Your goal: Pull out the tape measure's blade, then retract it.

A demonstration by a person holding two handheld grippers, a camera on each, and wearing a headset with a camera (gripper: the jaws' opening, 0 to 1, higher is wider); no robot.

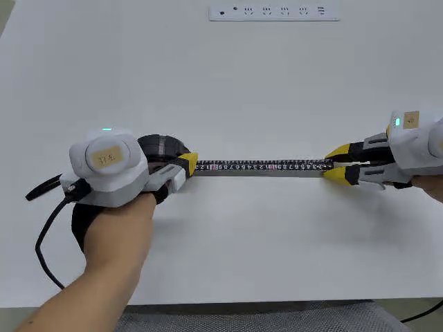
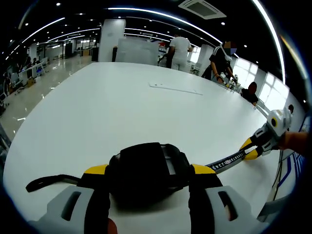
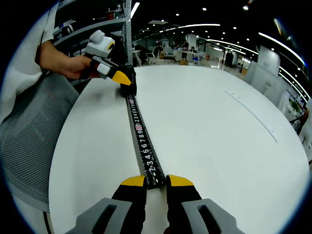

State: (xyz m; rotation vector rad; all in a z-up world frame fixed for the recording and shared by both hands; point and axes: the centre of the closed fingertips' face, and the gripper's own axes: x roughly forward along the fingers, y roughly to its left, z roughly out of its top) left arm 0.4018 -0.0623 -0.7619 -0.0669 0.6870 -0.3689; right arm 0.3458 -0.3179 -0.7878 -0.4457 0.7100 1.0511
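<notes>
A black tape measure case (image 1: 165, 149) (image 2: 148, 168) rests on the white table, with my left gripper (image 1: 181, 166) (image 2: 148, 170) shut on it. Its black blade (image 1: 259, 167) (image 3: 143, 141) (image 2: 226, 161), printed with white numbers, runs out flat over the table to the right. My right gripper (image 1: 335, 166) (image 3: 157, 182) is shut on the blade's end, its yellow fingertips (image 3: 133, 181) pinching the tip. In the right gripper view the left gripper (image 3: 113, 73) and the case (image 3: 129, 78) show at the far end of the blade. The right gripper (image 2: 252, 148) shows at the right of the left gripper view.
A white power strip (image 1: 274, 12) (image 2: 175, 88) (image 3: 251, 111) lies at the far edge of the white table (image 1: 228, 90). A black cable (image 1: 43, 238) and strap (image 1: 43, 187) trail off my left gripper at the near left. Several people stand beyond the table (image 2: 181, 48).
</notes>
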